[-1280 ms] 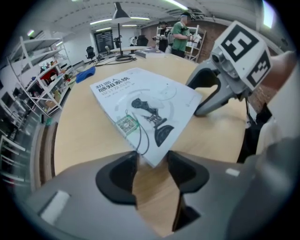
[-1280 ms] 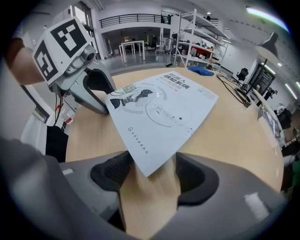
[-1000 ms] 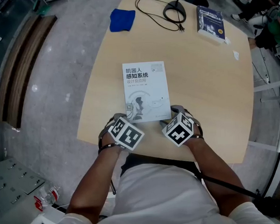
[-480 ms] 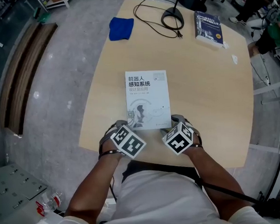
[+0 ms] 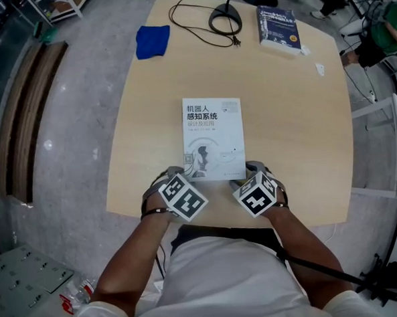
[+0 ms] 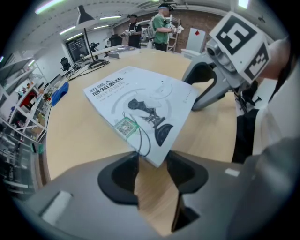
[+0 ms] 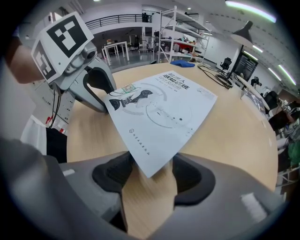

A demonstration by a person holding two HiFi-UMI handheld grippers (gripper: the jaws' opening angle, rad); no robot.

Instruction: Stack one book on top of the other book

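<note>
Your left gripper point(image 6: 152, 159) has just been narrowing its jaws, though they are standing apart around the white book's point(image 5: 213, 137) near left corner; your right gripper point(image 7: 151, 164) is gaping around its near right corner, the blue book point(image 5: 279, 27) lying far right on the table point(image 5: 298, 148)

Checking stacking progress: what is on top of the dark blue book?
Nothing: the dark blue book shows a bare cover; beneath it is hidden. The white book lies apart, unstacked.

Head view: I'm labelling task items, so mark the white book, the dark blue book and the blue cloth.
white book point(image 5: 213, 137), head view, middle of its cover
dark blue book point(image 5: 279, 26), head view, middle of its cover
blue cloth point(image 5: 153, 41), head view, its centre
</note>
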